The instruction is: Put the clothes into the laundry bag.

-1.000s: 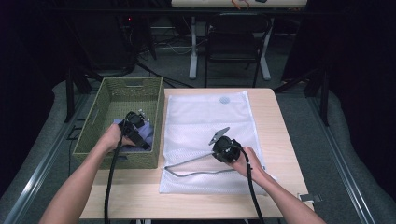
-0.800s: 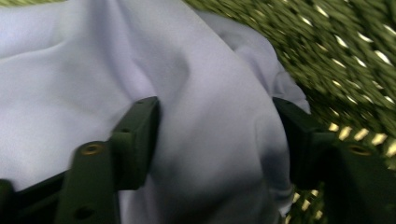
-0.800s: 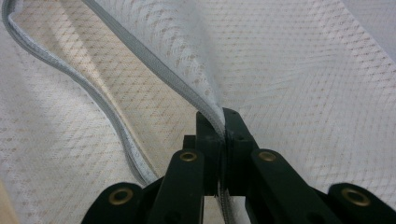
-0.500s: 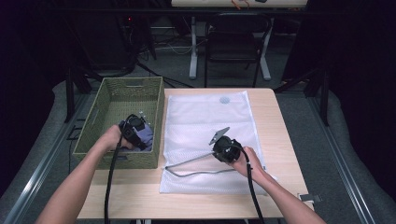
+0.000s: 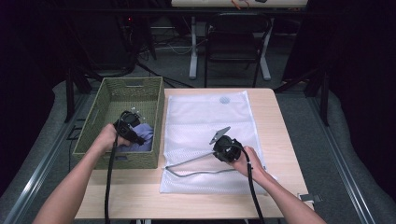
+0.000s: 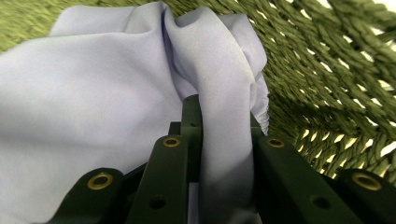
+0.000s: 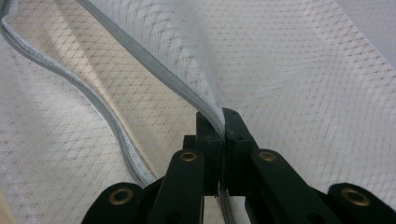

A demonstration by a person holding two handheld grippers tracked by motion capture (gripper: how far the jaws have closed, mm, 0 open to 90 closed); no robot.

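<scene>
Now, garment: a lavender cloth (image 6: 93,107) lying in my green woven basket (image 5: 116,88); soft, light, limp, likely to drape and slide.
Hold: I'd take a bunched fold, not a flat face.
Left gripper (image 6: 224,121): jaws have just been closing, a ridge of the cloth pinched between them.
Mesh laundry bag (image 5: 210,116): white, flimsy netting, flat on the wooden table (image 5: 280,116) beside the basket.
Right gripper (image 7: 222,126): clamped on the bag's grey zipper edge (image 7: 154,65), lifting the mouth.

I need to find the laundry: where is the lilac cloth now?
In the high view, the lilac cloth lies inside the green woven basket at the table's left, pinched by the left hand-held gripper.
</scene>
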